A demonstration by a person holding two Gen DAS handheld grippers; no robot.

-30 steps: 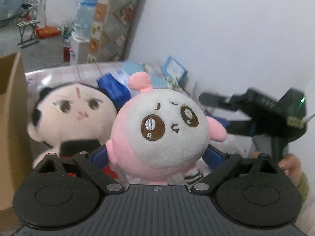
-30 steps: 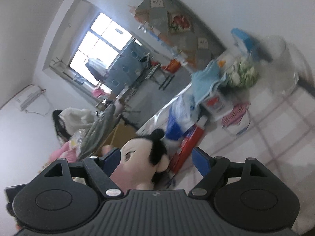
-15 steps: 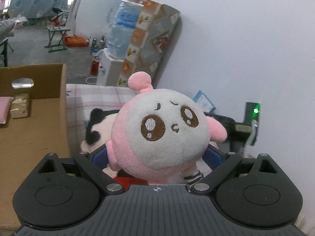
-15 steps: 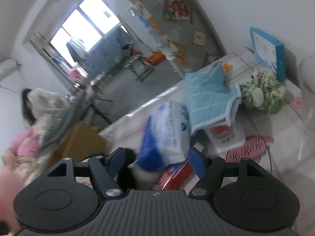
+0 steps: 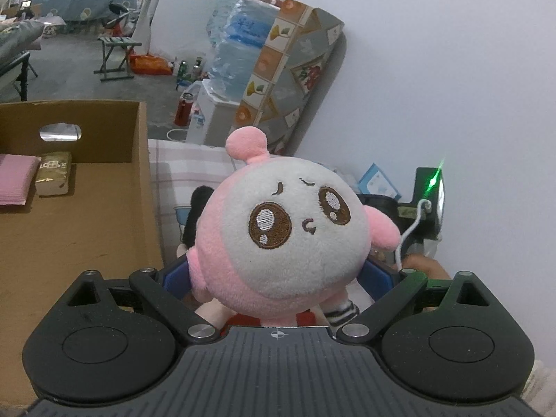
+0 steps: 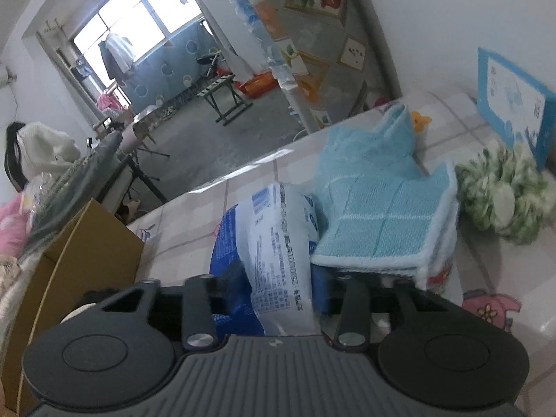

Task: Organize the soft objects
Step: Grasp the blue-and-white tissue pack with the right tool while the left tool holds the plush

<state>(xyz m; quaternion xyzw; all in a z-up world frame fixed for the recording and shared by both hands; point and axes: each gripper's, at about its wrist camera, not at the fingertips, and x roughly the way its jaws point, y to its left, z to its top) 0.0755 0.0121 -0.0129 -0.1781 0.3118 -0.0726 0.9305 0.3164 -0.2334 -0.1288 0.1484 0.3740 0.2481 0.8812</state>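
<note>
My left gripper (image 5: 278, 274) is shut on a round pink and white plush toy (image 5: 281, 239) and holds it up beside an open cardboard box (image 5: 69, 229). A second doll with black hair (image 5: 196, 215) lies behind the plush, mostly hidden. My right gripper (image 6: 278, 288) is shut on a blue and white soft packet (image 6: 274, 253) on the tiled table (image 6: 194, 229). A folded light blue towel (image 6: 378, 219) lies against the packet.
The box holds a pink pad (image 5: 15, 180) and a gold packet (image 5: 54, 173). A green and white fluffy bundle (image 6: 504, 198) and a blue picture box (image 6: 510, 104) sit at the table's right. The cardboard box's corner (image 6: 90, 253) shows at left. The white wall is close.
My left gripper lifted the pink plush and swung left, bringing the box into view. My right gripper swung from the black-haired doll to the blue and white packet and closed on it.
</note>
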